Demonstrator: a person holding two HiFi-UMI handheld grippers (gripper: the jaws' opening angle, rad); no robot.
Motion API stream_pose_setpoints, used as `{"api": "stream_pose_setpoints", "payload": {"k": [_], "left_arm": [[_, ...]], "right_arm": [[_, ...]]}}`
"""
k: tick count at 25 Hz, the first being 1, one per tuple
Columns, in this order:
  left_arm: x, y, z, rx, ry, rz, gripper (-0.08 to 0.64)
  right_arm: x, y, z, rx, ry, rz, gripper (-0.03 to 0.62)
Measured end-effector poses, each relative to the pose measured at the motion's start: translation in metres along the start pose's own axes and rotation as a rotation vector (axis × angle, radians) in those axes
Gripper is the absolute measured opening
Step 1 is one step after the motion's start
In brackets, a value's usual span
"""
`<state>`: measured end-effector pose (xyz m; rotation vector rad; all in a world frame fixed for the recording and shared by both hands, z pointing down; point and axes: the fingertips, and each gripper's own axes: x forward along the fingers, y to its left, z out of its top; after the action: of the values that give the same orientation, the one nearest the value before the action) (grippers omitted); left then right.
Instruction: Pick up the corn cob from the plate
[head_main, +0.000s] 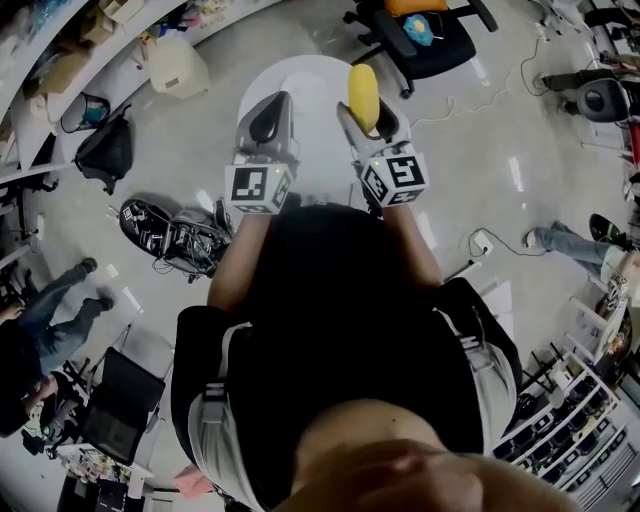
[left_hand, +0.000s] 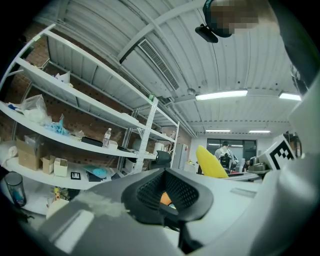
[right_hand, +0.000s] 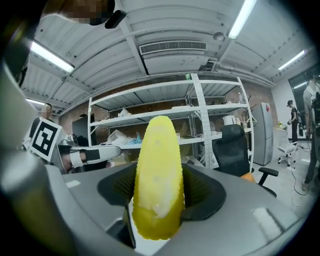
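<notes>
In the head view, the left tongs (head_main: 265, 120) sit just left of centre in the upper part of the frame, over the round white tabletop (head_main: 315, 85), with their marker cube (head_main: 258, 187) nearer the person. In the left gripper view, these tongs (left_hand: 167, 195) stand a little apart with nothing between the black mesh pads (a sliver of orange shows through the gap), and metal shelves (left_hand: 75, 140) fill the left half of that frame. Just right of centre, the right tongs (head_main: 375, 115) are closed on the corn cob (head_main: 363, 97), which stands over the tabletop's right edge. Seen from the right gripper view, the corn cob (right_hand: 157, 165) stands upright in the middle of the frame, and the wide-set right tongs (right_hand: 157, 200) press on both of its sides. A black office chair (right_hand: 235, 145) stands to its right.
</notes>
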<state>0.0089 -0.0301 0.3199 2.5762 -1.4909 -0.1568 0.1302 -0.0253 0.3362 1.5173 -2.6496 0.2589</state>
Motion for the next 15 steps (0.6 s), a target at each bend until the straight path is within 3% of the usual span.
{"api": "stream_pose_setpoints", "payload": {"k": [15], "left_arm": [[-0.0017,0.004,-0.0057,0.007,0.012,-0.004,0.0]], "right_arm": [[0.0016,0.0057,-0.0048,-0.011,0.014,0.01,0.264]]}}
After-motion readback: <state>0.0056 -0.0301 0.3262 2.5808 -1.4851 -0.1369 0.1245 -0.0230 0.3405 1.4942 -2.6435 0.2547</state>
